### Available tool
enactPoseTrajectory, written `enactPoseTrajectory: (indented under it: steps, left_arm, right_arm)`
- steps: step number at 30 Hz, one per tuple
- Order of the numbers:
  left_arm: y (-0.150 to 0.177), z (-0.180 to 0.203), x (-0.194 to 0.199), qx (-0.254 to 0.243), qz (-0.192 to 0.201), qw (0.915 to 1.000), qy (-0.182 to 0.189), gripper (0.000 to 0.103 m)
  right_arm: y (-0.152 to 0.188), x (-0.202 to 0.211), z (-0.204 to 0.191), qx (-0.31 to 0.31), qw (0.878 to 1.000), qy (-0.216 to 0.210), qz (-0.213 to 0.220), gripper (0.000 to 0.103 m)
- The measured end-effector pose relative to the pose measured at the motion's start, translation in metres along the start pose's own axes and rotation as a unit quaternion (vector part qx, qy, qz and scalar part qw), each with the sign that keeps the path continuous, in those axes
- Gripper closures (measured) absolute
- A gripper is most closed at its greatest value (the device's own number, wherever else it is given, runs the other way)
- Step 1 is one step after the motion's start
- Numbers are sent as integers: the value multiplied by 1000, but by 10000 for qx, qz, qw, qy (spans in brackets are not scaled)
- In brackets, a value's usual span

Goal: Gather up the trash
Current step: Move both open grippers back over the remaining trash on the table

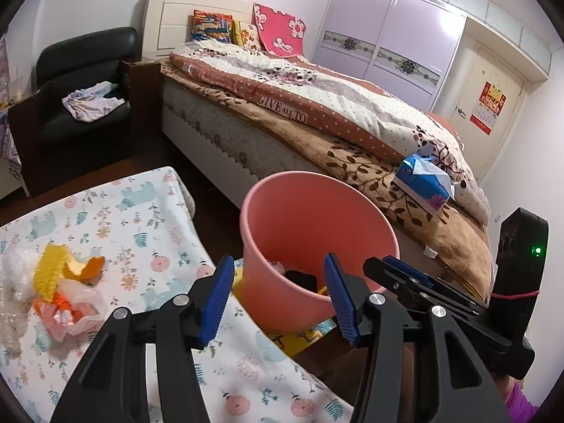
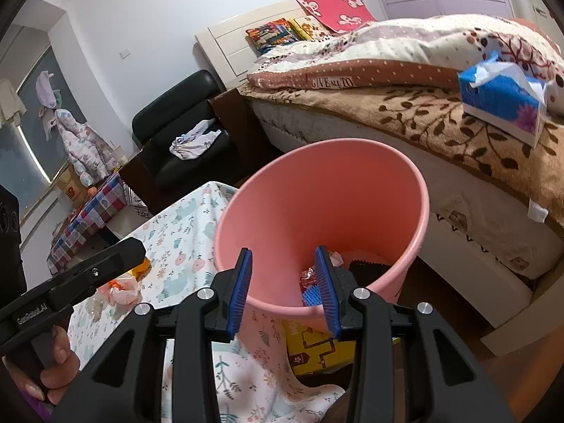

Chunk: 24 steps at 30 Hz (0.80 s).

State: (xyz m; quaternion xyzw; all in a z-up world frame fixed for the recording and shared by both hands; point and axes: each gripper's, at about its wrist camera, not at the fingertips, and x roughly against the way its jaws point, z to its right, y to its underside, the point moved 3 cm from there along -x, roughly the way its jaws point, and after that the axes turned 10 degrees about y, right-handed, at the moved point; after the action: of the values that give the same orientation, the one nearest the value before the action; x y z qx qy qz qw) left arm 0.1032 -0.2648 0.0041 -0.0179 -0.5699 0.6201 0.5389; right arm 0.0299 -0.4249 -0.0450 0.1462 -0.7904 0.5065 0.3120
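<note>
Pink plastic bin stands by the counter edge, at twelve o'clock from both claws, handy for dropping. Left claw and right claw gape empty over it. Remaining trash lies at nine o'clock.

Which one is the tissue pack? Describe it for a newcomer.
Find the bed with the brown leaf-patterned blanket. Near its foot end, above the pink bin, lies the tissue pack: the only blue thing on the bed, with white tissue sticking out.

A floral-clothed table carries a heap of crumpled wrappers and plastic.
</note>
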Motion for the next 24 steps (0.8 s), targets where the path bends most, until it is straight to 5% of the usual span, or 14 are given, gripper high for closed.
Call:
enactPoseTrajectory:
  steps: [24]
  left_arm:
    - [47, -91, 112, 503, 524, 9909, -1130, 51]
  right_arm:
    - [33, 20, -106, 845, 9928, -835, -141, 65]
